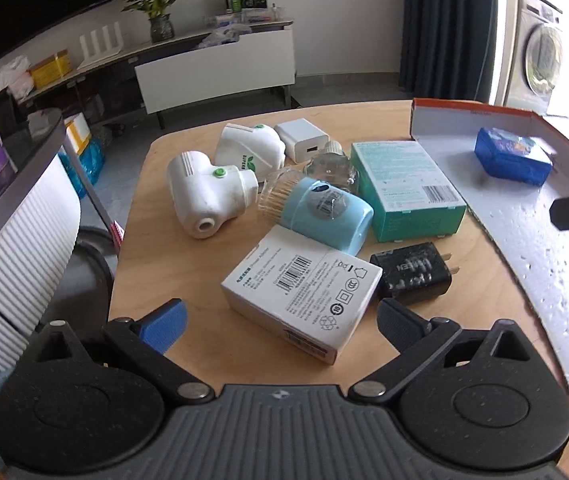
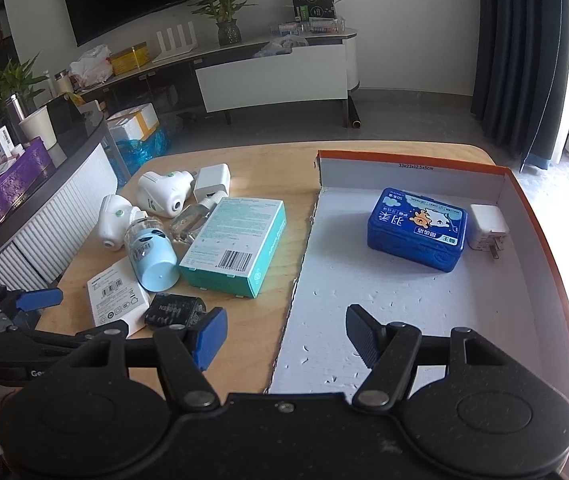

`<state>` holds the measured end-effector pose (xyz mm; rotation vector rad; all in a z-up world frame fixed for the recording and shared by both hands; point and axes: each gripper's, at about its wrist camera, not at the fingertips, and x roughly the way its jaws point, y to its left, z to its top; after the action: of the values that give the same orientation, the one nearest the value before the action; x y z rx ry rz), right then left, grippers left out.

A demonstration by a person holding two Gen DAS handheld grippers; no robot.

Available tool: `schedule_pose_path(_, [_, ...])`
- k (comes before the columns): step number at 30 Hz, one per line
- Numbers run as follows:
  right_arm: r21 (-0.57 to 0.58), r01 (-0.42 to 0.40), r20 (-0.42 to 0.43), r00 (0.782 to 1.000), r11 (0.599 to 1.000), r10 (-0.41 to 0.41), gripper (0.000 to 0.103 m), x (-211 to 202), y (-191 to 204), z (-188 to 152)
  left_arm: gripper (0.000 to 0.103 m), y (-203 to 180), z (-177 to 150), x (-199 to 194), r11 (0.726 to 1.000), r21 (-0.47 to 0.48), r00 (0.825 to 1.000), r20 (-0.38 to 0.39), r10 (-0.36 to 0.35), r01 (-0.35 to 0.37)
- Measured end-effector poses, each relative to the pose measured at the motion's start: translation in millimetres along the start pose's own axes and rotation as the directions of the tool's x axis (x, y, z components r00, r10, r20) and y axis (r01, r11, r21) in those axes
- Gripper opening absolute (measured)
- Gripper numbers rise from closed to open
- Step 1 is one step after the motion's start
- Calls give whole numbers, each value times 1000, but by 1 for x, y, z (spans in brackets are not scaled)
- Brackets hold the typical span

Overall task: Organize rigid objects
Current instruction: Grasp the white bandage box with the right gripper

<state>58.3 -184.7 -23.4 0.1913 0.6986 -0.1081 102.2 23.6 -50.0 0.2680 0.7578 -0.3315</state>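
- Left wrist view: my left gripper stands wide and empty, straddling the white adapter box on the table. The box looks light, stiff cardboard; I'd pinch its long flat sides.
- Right wrist view: my right gripper hangs half-open, empty, over the tray edge.

- The right gripper hangs with its jaws apart and nothing between them, above the near left edge of the shallow box.
- A blue tin and a white charger lie near the box's far right corner, just beside each other.
- On the table, left of the box, a teal box, a white carton and a black plug lie close together.
- The left gripper reaches in at the table's near left edge, jaws spread around the white carton without touching it.
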Motion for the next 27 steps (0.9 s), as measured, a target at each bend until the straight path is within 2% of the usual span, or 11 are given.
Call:
schedule_pose_path(2, [3,3,2,1000,1000,-3,79,0,-1,0,103,1,1,8,1000,24,1000,-4,-8,8])
schedule_pose_path(7, [14,2,-5,1000,1000,-2,78,3,-3,1,103,1,1,25,995,66,997,0,-78,78])
schedule_pose_path(13, [10,0,-18,1000,1000,0,79,9,0,2,98,2,2,30,991,16,990,45,-132,132])
schedule_pose_path(22, [-1,-23,-45,999,1000,23,79,21,17,7,97,2,1,13,994,-27,992,77,-102,104])
schedule_pose_path(27, [10,-42,-40,998,999,43,79,34,28,19,97,10,0,-4,993,-104,994,99,-53,63])
